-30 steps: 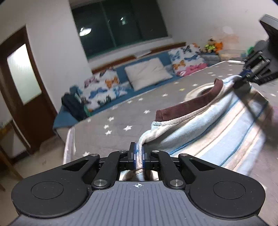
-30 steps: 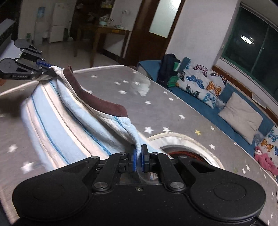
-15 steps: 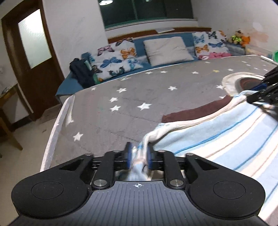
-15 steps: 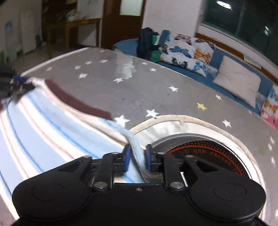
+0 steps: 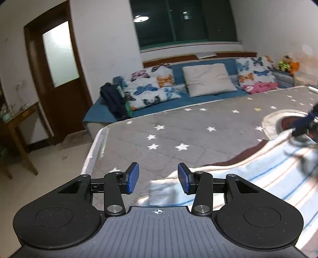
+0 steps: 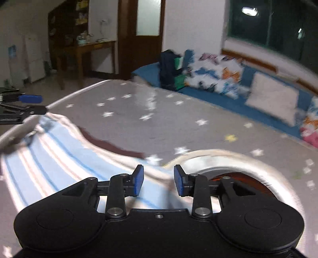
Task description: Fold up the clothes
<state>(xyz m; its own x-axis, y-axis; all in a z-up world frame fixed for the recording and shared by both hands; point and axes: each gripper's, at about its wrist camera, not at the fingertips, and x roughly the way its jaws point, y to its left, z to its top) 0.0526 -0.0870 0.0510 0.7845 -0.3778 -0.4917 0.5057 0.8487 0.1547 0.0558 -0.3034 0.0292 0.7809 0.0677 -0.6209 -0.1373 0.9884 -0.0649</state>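
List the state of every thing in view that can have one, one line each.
left claw: open, holding nothing
right claw: open, holding nothing
striped garment: lying flat on the bed, not gripped, brown collar edge showing
starry bed cover: spread flat
door: shut
ceiling light: on, seen reflected in the dark window

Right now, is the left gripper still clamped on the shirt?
No, the left gripper is open, its blue pads spread apart with the striped shirt lying loose on the bed below them.
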